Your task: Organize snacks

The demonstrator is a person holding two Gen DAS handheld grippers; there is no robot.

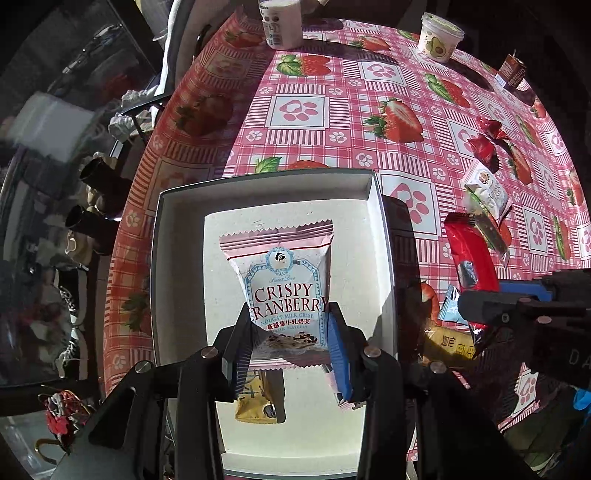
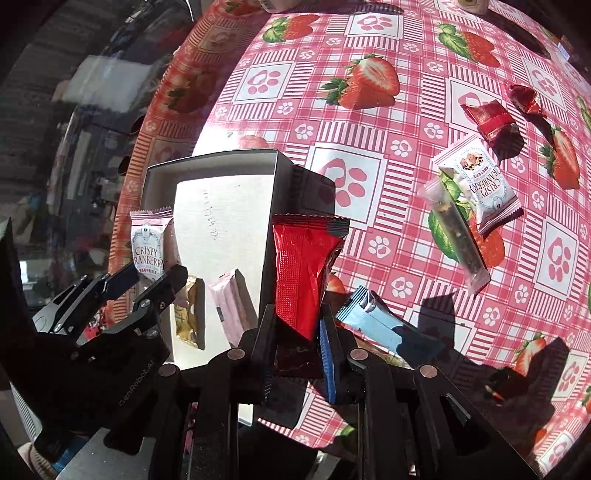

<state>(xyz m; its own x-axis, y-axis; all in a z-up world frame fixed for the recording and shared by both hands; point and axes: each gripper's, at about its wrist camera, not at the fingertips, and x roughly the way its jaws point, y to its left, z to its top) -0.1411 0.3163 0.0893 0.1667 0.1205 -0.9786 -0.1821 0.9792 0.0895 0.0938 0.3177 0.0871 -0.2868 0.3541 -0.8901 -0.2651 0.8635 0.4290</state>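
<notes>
My left gripper (image 1: pixel 291 332) is shut on a pink-and-white Crispy Cranberry packet (image 1: pixel 284 291) and holds it over the open white box (image 1: pixel 177 229). A yellow snack packet (image 1: pixel 260 402) lies in the box below it. My right gripper (image 2: pixel 295 328) is shut on a red snack packet (image 2: pixel 306 273), held upright just right of the box (image 2: pixel 218 162). In the right wrist view the left gripper (image 2: pixel 147 277) holds its cranberry packet (image 2: pixel 147 247) at the box's left side. A pink packet (image 2: pixel 232 306) and a yellow one (image 2: pixel 192 317) lie inside the box.
On the strawberry tablecloth (image 2: pixel 351 122) lie a second cranberry packet (image 2: pixel 484 184), a clear bar wrapper (image 2: pixel 458 240), a light blue packet (image 2: pixel 384 325) and two red candies (image 2: pixel 495 122). At the far edge stand a white container (image 1: pixel 280 22), an avocado cup (image 1: pixel 439 37) and a small brown carton (image 1: pixel 513 74).
</notes>
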